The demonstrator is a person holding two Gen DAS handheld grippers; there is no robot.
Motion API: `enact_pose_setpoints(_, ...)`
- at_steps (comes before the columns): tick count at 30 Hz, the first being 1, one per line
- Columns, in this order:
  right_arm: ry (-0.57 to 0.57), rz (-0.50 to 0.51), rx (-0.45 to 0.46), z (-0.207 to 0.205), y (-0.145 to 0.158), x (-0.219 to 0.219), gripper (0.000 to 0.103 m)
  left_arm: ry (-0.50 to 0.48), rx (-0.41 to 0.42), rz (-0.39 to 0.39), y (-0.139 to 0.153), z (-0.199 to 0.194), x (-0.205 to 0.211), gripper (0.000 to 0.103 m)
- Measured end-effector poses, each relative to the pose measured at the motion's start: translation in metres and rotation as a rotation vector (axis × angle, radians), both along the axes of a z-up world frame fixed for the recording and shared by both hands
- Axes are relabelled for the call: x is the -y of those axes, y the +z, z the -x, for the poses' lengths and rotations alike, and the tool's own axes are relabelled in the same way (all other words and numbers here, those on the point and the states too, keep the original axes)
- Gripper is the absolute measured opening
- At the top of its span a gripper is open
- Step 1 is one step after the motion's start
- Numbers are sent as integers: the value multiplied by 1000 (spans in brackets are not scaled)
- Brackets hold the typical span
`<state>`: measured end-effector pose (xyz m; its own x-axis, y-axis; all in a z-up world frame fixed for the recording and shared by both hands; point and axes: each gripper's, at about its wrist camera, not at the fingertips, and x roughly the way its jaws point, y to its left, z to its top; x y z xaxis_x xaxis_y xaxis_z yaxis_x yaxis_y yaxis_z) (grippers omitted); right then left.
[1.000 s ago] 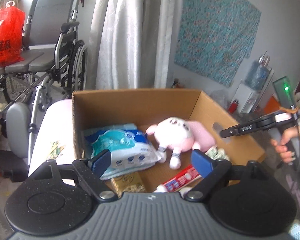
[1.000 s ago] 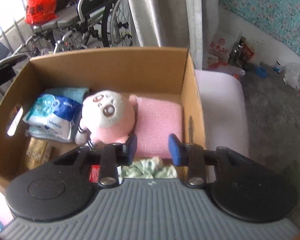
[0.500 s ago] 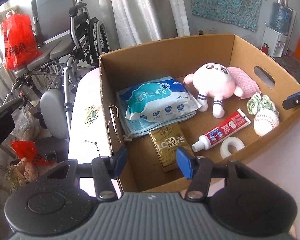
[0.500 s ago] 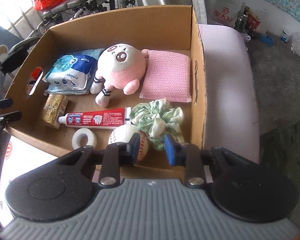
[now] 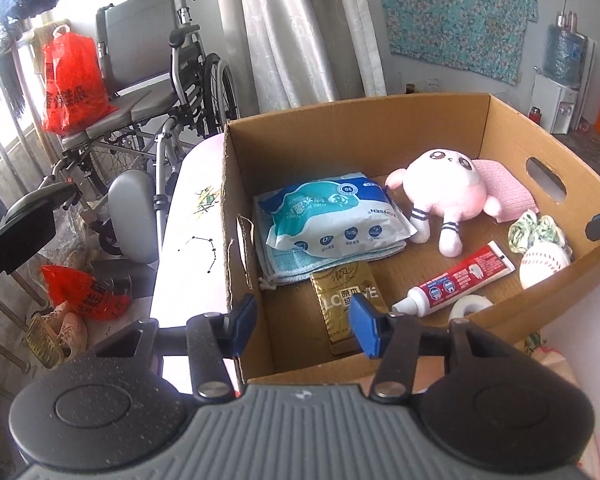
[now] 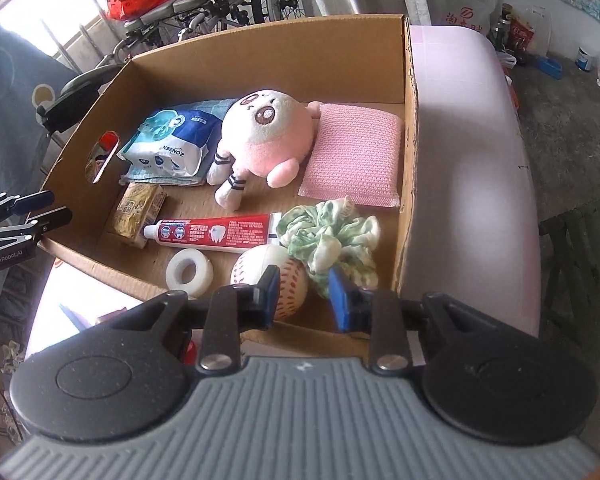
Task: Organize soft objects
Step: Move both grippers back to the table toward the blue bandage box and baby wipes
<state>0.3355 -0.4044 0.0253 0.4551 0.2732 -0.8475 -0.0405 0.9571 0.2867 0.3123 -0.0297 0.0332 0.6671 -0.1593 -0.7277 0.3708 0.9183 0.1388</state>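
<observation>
Soft objects: a pink plush toy (image 6: 262,132), a pink knitted pad (image 6: 354,152), a green-and-white fabric scrunchie (image 6: 332,236) and a blue wipes pack (image 6: 172,140) on a folded blue cloth (image 5: 300,270) are all seen inside the cardboard box (image 6: 260,44) — none is held.
Other contents: a toothpaste tube (image 6: 216,232), a baseball (image 6: 268,276), a roll of white tape (image 6: 190,270) and a gold packet (image 6: 136,214) are mixed in on the box floor, near the front wall.
Progress: judged as not yet begun or barely begun — soft and hard items lie together, and no sorted pile or second container is seen.
Left to do: the soft items are presumably to be picked out or grouped; every one remains.
Right gripper (image 6: 304,294): fingers set narrow and empty, held above the near wall of the box, with the baseball and scrunchie just beyond.
Left gripper (image 5: 302,320): fingers closing, at a middling gap, nothing between them; held over the near left corner of the box.
Surroundings: the box is carried on a pale pink counter (image 6: 468,152); a wheelchair (image 5: 148,80) and curtains (image 5: 296,28) are seen behind.
</observation>
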Motion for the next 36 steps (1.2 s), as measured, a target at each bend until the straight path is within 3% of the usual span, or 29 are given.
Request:
enact_pose_setpoints(3,-3,9,-25,18,4,-7,26,0,8,-7,2,15,-2,52)
enact_pose_setpoints(5,7,29,-30,24,7,-13,27,-2,37,-8,9,28,-3,59)
enact_pose_setpoints(7,-16,19,-23,25,13,-13,27,8,126,55,26,52,-9,86)
enact_pose_setpoints(9,-19,-17,54,31,27,-14,27,16,243,128,43,82,-17,95)
enact_pose_setpoints(11,-18,4,172,39,54,-17,31,4,276,183,55,111,-29,98)
enact_pose_setpoints(12,-5,12,233,47,66,-19,32,0,252,187,55,120,-34,100)
enact_pose_setpoints(14,52,2,320,56,87,-24,45,-6,182,188,41,133,-44,101)
enact_pose_setpoints(17,151,-62,368,83,93,-43,52,2,93,136,0,143,-53,101)
enact_pose_setpoints(19,181,-111,347,97,86,-59,55,39,46,111,-24,147,-59,101)
enact_pose_setpoints(22,209,-180,300,113,63,-82,66,60,-13,194,-46,149,-66,101)
enact_pose_setpoints(26,184,-163,275,124,35,-102,68,25,-20,193,-61,153,-62,103)
enact_pose_setpoints(30,71,-152,255,135,10,-93,70,-27,-68,155,-80,154,-46,103)
enact_pose_setpoints(32,8,-149,246,141,-1,-80,70,-45,-33,164,-83,159,-42,103)
enact_pose_setpoints(36,-18,-140,200,146,-20,-64,70,17,-23,216,-87,152,-41,103)
